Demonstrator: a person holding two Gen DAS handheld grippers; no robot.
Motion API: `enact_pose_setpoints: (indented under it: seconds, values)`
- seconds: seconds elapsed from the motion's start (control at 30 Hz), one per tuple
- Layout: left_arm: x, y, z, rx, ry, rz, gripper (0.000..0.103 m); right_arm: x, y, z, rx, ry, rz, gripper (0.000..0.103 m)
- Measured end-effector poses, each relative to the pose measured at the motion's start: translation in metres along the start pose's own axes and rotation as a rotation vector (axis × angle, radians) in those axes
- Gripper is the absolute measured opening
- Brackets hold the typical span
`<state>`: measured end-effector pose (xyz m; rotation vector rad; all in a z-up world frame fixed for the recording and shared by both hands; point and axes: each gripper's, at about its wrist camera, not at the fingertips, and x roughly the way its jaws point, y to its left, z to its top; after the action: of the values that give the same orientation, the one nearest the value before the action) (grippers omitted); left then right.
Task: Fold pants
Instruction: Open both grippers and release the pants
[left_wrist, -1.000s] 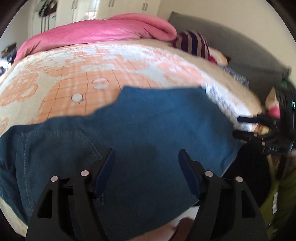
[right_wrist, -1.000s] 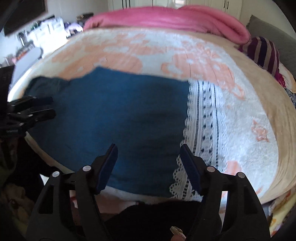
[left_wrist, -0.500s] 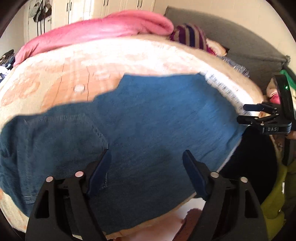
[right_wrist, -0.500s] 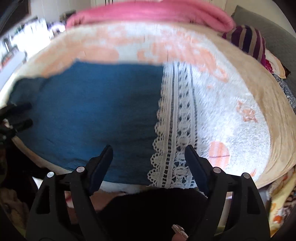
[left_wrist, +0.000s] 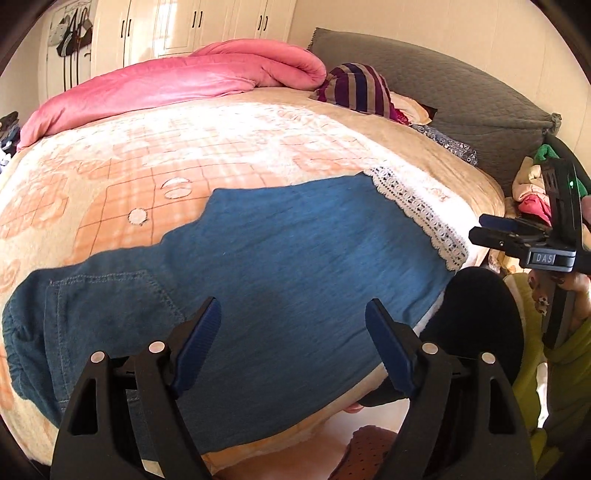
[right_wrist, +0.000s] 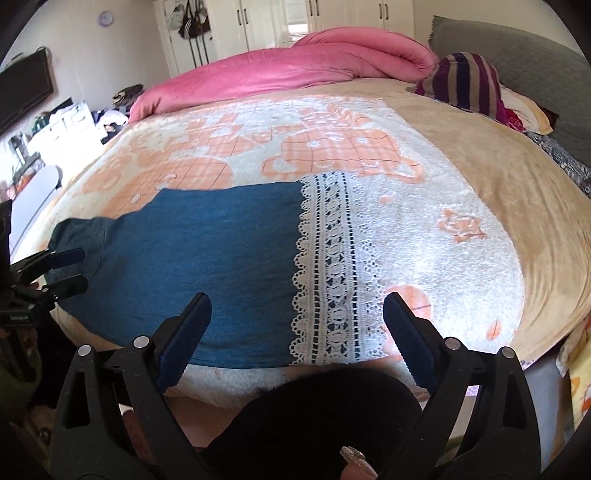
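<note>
Blue denim pants (left_wrist: 266, 280) lie flat along the bed's near edge, waist and back pocket (left_wrist: 110, 299) to the left, white lace hem (left_wrist: 421, 218) to the right. In the right wrist view the pants (right_wrist: 207, 251) end in the lace hem (right_wrist: 332, 273). My left gripper (left_wrist: 293, 343) is open and empty, held above the pants' middle. My right gripper (right_wrist: 297, 332) is open and empty, above the hem end. Each gripper also shows in the other's view: the right gripper (left_wrist: 495, 227) past the hem, the left gripper (right_wrist: 66, 269) by the waist.
The bed has a peach and white patterned blanket (left_wrist: 207, 147). A rolled pink duvet (left_wrist: 177, 85) and a striped pillow (left_wrist: 354, 86) lie at the far side, with a grey headboard cushion (left_wrist: 461, 99) at right. A person's dark knee (right_wrist: 317, 413) is at the near edge.
Both grippers have pulled back and up from the pants, so more of the bed shows. The right gripper has shifted right, over the lace hem. The pants have not moved.
</note>
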<state>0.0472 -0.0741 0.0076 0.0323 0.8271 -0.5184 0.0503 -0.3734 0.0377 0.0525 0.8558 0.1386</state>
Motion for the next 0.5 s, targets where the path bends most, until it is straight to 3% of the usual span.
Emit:
enact_pose_setpoints:
  seconds: [0.37,0.43,0.5]
  values:
    - [0.022,-0.023,0.034,0.039,0.019,-0.033,0.08,0.003,-0.021,-0.013,0.071,0.009,0.012,0.089]
    - [0.031,-0.029,0.042,0.057,0.031,-0.031,0.099,0.005,-0.025,-0.014,0.085,0.015,0.017,0.089]
    - [0.04,-0.034,0.049,0.072,0.038,-0.038,0.099,0.007,-0.03,-0.014,0.103,0.021,0.019,0.089]
